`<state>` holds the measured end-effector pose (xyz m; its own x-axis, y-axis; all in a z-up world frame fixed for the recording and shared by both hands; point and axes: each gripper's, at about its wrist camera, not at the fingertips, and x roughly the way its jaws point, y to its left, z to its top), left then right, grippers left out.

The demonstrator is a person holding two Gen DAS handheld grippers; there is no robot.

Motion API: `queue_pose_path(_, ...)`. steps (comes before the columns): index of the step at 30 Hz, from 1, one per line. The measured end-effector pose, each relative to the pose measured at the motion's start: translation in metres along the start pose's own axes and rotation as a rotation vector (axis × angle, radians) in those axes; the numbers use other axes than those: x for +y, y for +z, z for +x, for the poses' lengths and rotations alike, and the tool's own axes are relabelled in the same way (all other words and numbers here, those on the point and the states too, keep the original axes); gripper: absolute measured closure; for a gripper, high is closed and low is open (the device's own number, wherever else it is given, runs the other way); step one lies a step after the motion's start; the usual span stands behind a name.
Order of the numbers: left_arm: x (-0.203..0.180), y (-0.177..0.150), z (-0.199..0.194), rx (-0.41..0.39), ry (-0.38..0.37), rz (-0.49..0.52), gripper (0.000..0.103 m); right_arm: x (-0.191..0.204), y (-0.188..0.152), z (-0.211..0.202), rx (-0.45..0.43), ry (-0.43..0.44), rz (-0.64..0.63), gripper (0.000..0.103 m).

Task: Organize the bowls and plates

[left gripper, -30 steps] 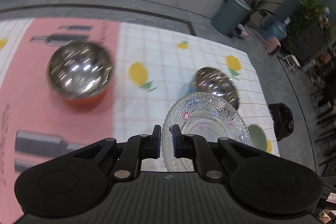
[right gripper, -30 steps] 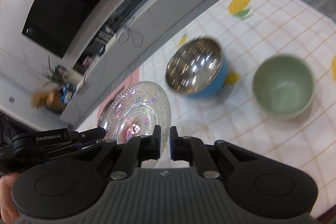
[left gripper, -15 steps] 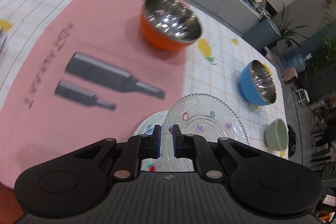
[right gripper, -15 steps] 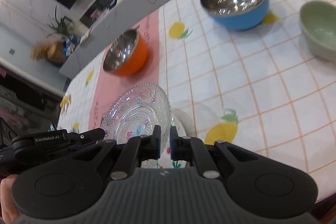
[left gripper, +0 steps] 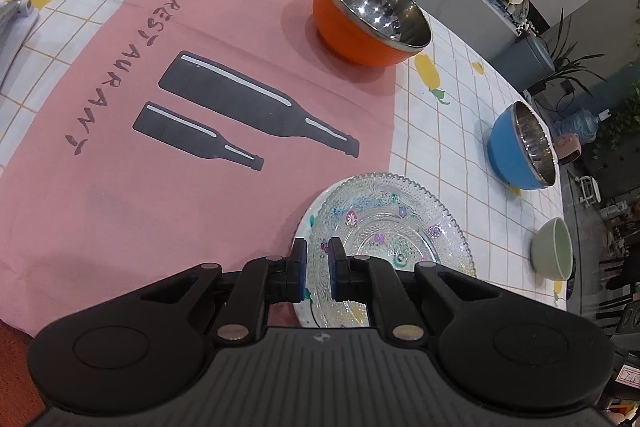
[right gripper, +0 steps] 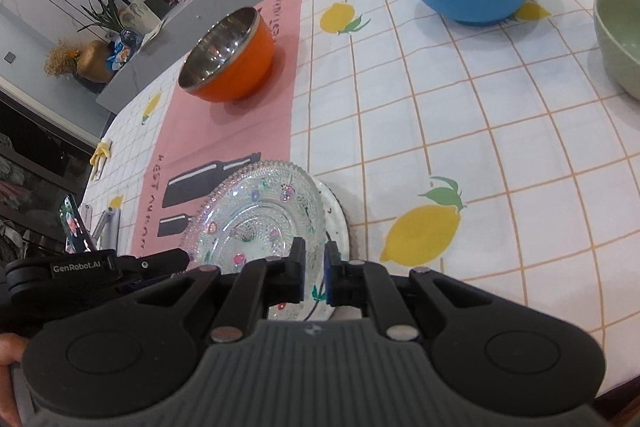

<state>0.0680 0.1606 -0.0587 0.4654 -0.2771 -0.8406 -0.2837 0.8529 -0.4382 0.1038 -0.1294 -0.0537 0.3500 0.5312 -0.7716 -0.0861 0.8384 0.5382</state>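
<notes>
Both the left claw (left gripper: 317,269) and right claw (right gripper: 314,273) pinch the glass plate's (left gripper: 400,227) rim over a white plate (right gripper: 340,215)

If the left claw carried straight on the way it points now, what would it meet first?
Probably the white plate directly beneath the clear patterned glass plate it already grips; beyond that, the checked tablecloth. Depth is unclear.

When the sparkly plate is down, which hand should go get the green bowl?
Probably the right. Both pinch the glass plate, but the green bowl sits nearer the right gripper; the left gripper is across the plate from it.
</notes>
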Motion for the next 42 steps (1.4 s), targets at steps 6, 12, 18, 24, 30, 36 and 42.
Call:
queue_pose_path(6,-0.003,-0.003,0.006,0.001,0.023,0.029,0.092,0.002,-0.002,0.005,-0.008,-0.024,-0.036,0.095)
queue_pose_path(12,-0.005,-0.006,0.007,0.003,0.044,0.05,0.092,0.005,-0.003,0.006,-0.006,-0.049,-0.067,0.095)
queue_pose_path(18,-0.006,-0.005,0.007,-0.001,0.049,0.056,0.092,0.007,-0.004,0.01,-0.003,-0.061,-0.087,0.094)
queue_pose_path(24,-0.008,-0.006,0.007,-0.004,0.056,0.061,0.092,0.013,-0.006,0.011,-0.004,-0.097,-0.136,0.095)
queue_pose_path(30,-0.007,-0.007,0.009,0.005,0.069,0.068,0.092,0.013,-0.007,0.011,-0.002,-0.104,-0.141,0.096)
queue_pose_path(36,-0.006,-0.006,0.008,0.004,0.054,0.054,0.087,0.012,-0.006,0.011,0.001,-0.098,-0.138,0.093)
queue_pose_path(42,-0.011,-0.007,-0.003,-0.044,0.059,0.081,0.087,0.009,-0.007,0.008,0.004,-0.09,-0.118,0.086)
